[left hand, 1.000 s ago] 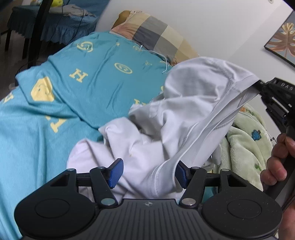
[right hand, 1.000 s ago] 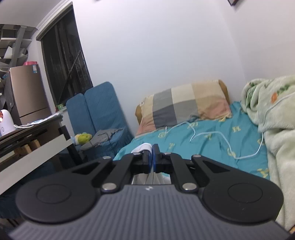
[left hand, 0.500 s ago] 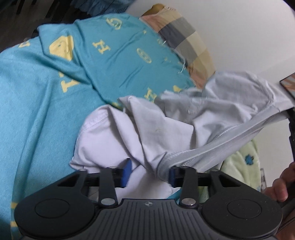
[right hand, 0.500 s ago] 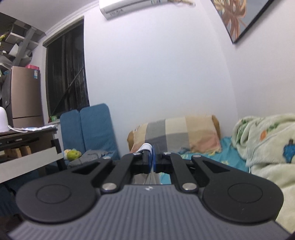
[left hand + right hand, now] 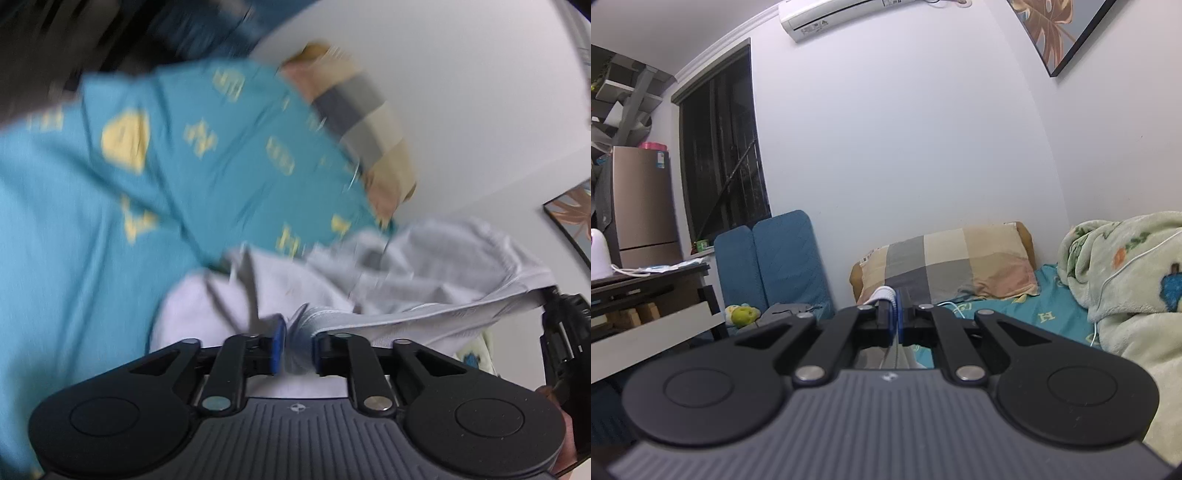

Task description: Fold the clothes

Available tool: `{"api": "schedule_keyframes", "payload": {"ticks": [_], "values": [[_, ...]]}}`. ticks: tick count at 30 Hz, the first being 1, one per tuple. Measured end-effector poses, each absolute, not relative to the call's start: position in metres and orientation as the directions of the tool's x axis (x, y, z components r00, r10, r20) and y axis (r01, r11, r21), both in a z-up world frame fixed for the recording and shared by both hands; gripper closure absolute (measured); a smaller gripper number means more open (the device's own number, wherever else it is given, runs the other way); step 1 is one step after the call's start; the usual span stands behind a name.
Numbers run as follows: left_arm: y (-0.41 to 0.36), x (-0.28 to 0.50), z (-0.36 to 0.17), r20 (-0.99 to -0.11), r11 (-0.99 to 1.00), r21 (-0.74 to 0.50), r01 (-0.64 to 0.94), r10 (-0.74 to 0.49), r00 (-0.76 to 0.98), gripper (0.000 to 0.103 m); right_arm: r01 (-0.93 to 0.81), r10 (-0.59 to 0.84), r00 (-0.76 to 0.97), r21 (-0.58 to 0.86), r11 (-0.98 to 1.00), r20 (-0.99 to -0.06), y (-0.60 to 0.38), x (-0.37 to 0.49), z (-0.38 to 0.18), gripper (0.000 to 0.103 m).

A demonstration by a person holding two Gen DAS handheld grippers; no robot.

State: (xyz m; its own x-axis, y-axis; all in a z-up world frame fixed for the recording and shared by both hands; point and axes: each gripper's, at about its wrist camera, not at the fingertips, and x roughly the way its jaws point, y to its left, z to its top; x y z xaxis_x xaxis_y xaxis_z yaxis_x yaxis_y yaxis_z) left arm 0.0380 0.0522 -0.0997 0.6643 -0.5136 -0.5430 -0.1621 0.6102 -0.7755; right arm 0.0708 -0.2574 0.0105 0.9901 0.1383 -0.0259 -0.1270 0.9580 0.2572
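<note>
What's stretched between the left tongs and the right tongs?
The white garment: its hem spans from the left tongs to the right tongs, per the left wrist view.

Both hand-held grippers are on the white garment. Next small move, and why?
Probably finish closing the left hand-held gripper: its jaws have just been closing around the bunched hem of the white garment. The right hand-held gripper is shut on the other end, with the edge stretched between them, so then lift to spread it.
</note>
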Motion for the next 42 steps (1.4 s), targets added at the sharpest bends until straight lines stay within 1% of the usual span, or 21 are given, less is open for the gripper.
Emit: {"api": "schedule_keyframes", "payload": {"ticks": [1,2,3,4,8,14,18,21,23,24,25,27,30,34,38,42], "values": [[0.051,0.039,-0.106,-0.552,0.596,-0.783,-0.179,-0.533,0.641,0.072,-0.128,0.14,0.99,0.255,0.958,-0.029,-0.256,0.071,0.01,0.098],[0.05,0.042,-0.111,-0.558,0.588,-0.787,-0.189,-0.545,0.626,0.069,-0.129,0.141,0.99,0.254,0.958,-0.03,-0.255,0.07,0.01,0.098],[0.048,0.043,-0.114,-0.562,0.585,-0.788,-0.193,-0.554,0.615,0.062,-0.13,0.142,0.989,0.255,0.958,-0.03,-0.255,0.07,0.01,0.098],[0.046,0.044,-0.117,-0.564,0.58,-0.79,-0.197,-0.563,0.603,0.058,-0.131,0.143,0.989,0.253,0.959,-0.029,-0.254,0.07,0.01,0.098],[0.038,0.048,-0.128,-0.536,0.54,-0.82,-0.189,-0.608,0.586,0.056,-0.134,0.146,0.989,0.246,0.96,-0.03,-0.252,0.069,0.01,0.098],[0.034,0.05,-0.133,-0.483,0.484,-0.856,-0.182,-0.623,0.615,0.053,-0.139,0.149,0.989,0.244,0.96,-0.022,-0.25,0.065,0.012,0.098],[0.03,0.056,-0.135,-0.491,0.503,-0.846,-0.174,-0.613,0.619,0.054,-0.149,0.155,0.988,0.229,0.962,-0.008,-0.245,0.059,0.015,0.098],[0.031,0.059,-0.139,-0.492,0.498,-0.848,-0.184,-0.608,0.623,0.067,-0.16,0.164,0.986,0.219,0.962,0.0,-0.241,0.056,0.017,0.098],[0.034,0.06,-0.142,-0.492,0.49,-0.85,-0.194,-0.604,0.627,0.072,-0.164,0.167,0.986,0.209,0.964,0.006,-0.24,0.054,0.019,0.098],[0.035,0.061,-0.143,-0.492,0.484,-0.851,-0.204,-0.602,0.628,0.078,-0.16,0.161,0.987,0.2,0.967,0.01,-0.239,0.053,0.019,0.098],[0.036,0.062,-0.144,-0.494,0.483,-0.85,-0.209,-0.597,0.632,0.082,-0.156,0.157,0.988,0.197,0.968,0.013,-0.239,0.052,0.019,0.098],[0.038,0.063,-0.144,-0.493,0.487,-0.849,-0.206,-0.587,0.642,0.084,-0.149,0.149,0.989,0.203,0.968,0.013,-0.242,0.052,0.019,0.098],[0.039,0.064,-0.14,-0.478,0.498,-0.849,-0.176,-0.582,0.658,0.093,-0.132,0.134,0.991,0.222,0.966,0.006,-0.248,0.054,0.017,0.098],[0.039,0.063,-0.134,-0.462,0.511,-0.847,-0.148,-0.569,0.68,0.097,-0.108,0.115,0.993,0.25,0.962,-0.013,-0.257,0.058,0.012,0.098],[0.041,0.062,-0.118,-0.443,0.551,-0.828,-0.103,-0.531,0.722,0.098,-0.082,0.098,0.994,0.305,0.949,-0.037,-0.271,0.062,0.006,0.098],[0.044,0.058,-0.092,-0.407,0.62,-0.784,-0.038,-0.467,0.785,0.099,-0.061,0.087,0.995,0.365,0.929,-0.056,-0.284,0.061,0.002,0.098]]}}
